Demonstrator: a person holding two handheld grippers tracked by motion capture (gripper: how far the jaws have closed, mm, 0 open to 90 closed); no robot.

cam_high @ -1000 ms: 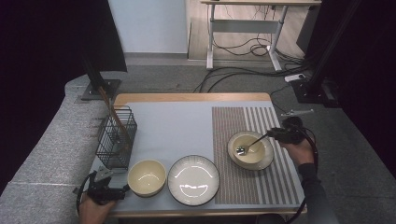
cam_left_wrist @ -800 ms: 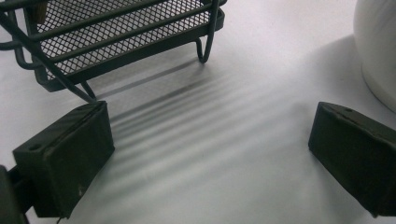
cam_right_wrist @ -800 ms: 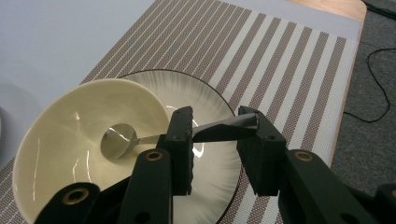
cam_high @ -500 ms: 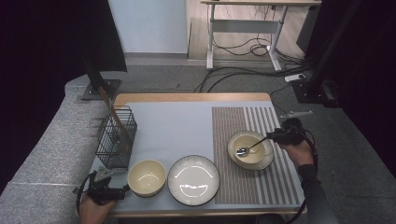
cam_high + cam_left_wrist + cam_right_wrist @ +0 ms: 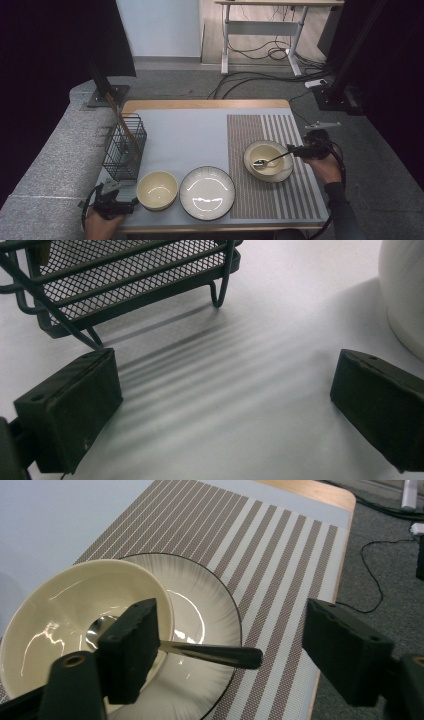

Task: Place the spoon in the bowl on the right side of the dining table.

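We see bright light on the table (image 5: 200, 130), but the sides are very dark. Shiny spots glow on the plate (image 5: 207, 192). Striped shadows lie under the basket (image 5: 125, 280).

A black wire basket (image 5: 124, 150) stands at the table's (image 5: 200, 125) left edge, a wooden utensil (image 5: 122, 127) leaning inside. In front sit a cream bowl (image 5: 157, 190) and, just beside it, a dark-rimmed plate (image 5: 207, 192) (glossy, reflecting light).

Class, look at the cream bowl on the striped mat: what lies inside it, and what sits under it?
Inside the bowl lies a spoon, its handle over the rim. Under it sits a plate; the plate's middle is covered by the bowl.
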